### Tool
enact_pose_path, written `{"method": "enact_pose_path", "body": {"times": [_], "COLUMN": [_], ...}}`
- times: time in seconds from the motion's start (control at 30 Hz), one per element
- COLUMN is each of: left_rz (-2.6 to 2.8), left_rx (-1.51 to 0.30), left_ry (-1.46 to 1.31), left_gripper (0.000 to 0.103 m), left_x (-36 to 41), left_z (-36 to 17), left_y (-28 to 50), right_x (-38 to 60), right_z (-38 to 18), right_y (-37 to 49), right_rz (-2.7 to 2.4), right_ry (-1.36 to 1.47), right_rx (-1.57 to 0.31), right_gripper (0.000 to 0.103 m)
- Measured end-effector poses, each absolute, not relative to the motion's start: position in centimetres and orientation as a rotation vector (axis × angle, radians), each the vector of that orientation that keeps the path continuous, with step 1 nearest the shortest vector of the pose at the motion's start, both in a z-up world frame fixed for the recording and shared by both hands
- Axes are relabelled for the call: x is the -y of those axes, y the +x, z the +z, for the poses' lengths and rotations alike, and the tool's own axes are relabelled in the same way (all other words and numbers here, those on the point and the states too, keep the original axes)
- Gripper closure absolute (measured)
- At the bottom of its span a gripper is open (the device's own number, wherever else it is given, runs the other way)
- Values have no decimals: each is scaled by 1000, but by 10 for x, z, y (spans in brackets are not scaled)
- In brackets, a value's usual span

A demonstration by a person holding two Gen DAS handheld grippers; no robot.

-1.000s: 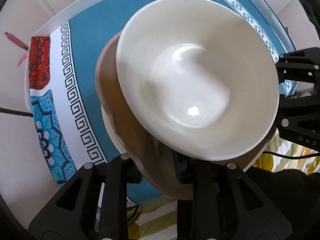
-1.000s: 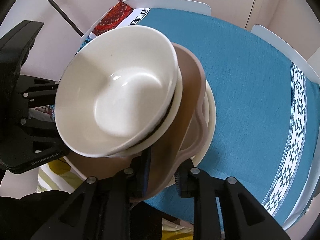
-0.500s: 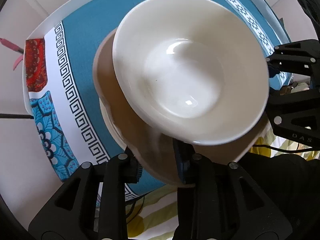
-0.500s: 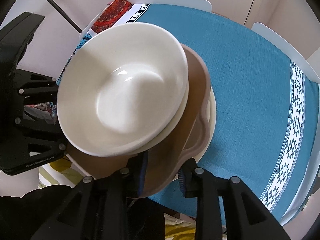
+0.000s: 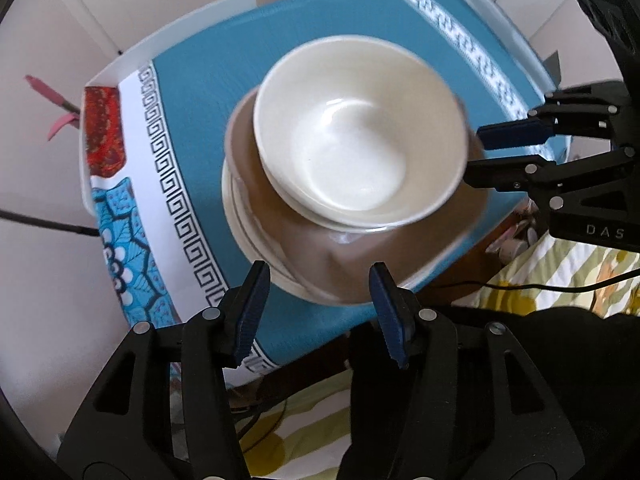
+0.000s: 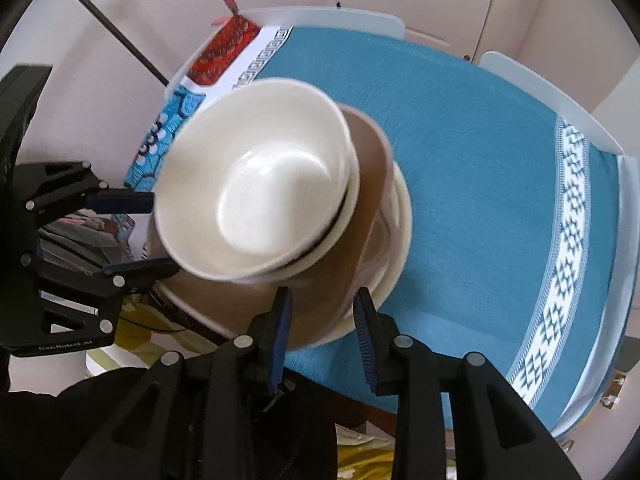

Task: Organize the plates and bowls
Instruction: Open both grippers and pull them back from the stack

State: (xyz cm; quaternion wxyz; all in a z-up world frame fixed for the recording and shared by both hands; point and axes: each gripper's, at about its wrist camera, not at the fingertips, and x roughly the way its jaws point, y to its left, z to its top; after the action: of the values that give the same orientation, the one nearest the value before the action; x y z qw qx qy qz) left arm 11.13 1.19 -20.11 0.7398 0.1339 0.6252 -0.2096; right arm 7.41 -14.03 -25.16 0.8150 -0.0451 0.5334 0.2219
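Two nested cream bowls (image 5: 352, 152) (image 6: 260, 192) sit on a brown plate (image 5: 304, 256) (image 6: 370, 152), which lies on cream plates (image 5: 240, 224) (image 6: 400, 232). The stack rests on the teal tablecloth (image 5: 192, 92) near its front edge. My left gripper (image 5: 320, 304) hangs above the brown plate's near rim. Its jaws are opening and stand wide, and neither pad touches the plate. My right gripper (image 6: 322, 316) is over the opposite rim with its jaws opening. The rim shows in the gap, clear of both pads. Each gripper also shows in the other's view, the right gripper (image 5: 496, 152) and the left gripper (image 6: 132, 236).
White chair backs (image 6: 320, 20) stand along the table's far side. A red and blue patterned cloth (image 5: 104, 136) covers the table's left end. A striped yellow-green fabric (image 5: 560, 276) and a black cable lie below the front edge. A dark sleeve (image 6: 100, 420) is at the bottom.
Both grippers have let go of the brown plate's rim, their jaws have widened, the left much more. Both have lifted away, so the stack looks smaller and lower.
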Motion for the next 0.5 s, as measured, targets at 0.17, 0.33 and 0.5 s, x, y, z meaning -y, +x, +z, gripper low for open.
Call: {"method": "enact_pose_path", "body": {"times": [0.17, 0.33, 0.5], "left_rz": [-427, -353, -273], "left_rx": [-1285, -1085, -851], "left_ry": [215, 117, 53], "left_gripper": [54, 54, 42], "left_x": [-17, -28, -32], "left_z": [-169, -111, -55], "left_y": [92, 68, 38], "right_x": [156, 175, 186], "right_z": [-228, -186, -145], "right_y": [47, 9, -33], "right_rz": [452, 395, 323], "right_ry": [-49, -6, 1], "right_rx": [-1062, -907, -731], "right_gripper": [74, 74, 69]}}
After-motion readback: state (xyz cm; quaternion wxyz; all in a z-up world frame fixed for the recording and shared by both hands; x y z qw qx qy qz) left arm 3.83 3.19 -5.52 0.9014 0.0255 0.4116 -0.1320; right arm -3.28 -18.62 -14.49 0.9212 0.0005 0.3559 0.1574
